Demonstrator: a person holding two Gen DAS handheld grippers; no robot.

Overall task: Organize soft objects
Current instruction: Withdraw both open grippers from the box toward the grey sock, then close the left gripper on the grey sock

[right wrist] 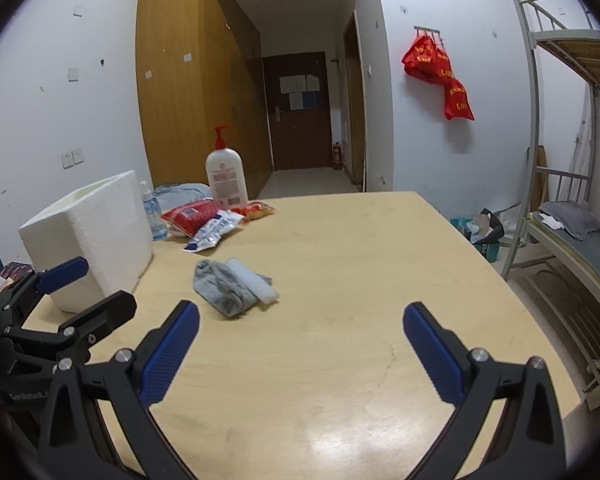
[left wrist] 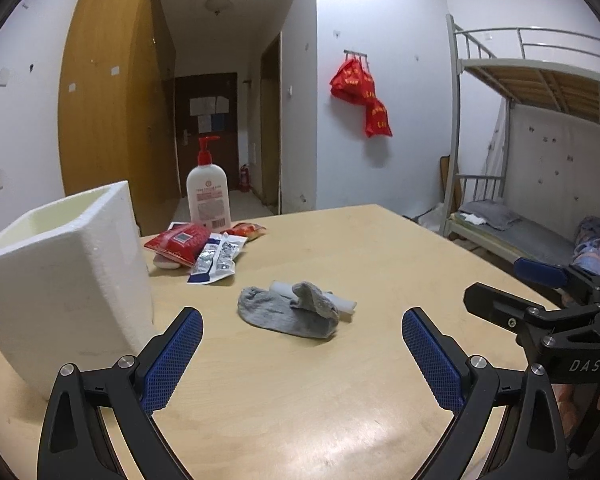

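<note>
A crumpled grey sock (left wrist: 290, 312) (right wrist: 224, 288) lies on the wooden table (left wrist: 340, 380), draped partly over a white roll (left wrist: 342, 300) (right wrist: 254, 282). My left gripper (left wrist: 302, 360) is open, hovering just short of the sock with nothing between its blue pads. The right gripper (right wrist: 300, 356) is open too and empty, with the sock ahead to its left. A white foam box (left wrist: 60, 276) (right wrist: 96, 236), open at the top, stands at the left. Each gripper shows at the edge of the other's view: the right one (left wrist: 548, 292) and the left one (right wrist: 64, 300).
Red and silver-blue snack packets (left wrist: 202, 250) (right wrist: 210, 222) and a white pump bottle (left wrist: 208, 192) (right wrist: 226, 174) sit at the table's far left. A small clear bottle (right wrist: 154, 216) stands behind the box. A metal bunk bed (left wrist: 540, 152) is at the right.
</note>
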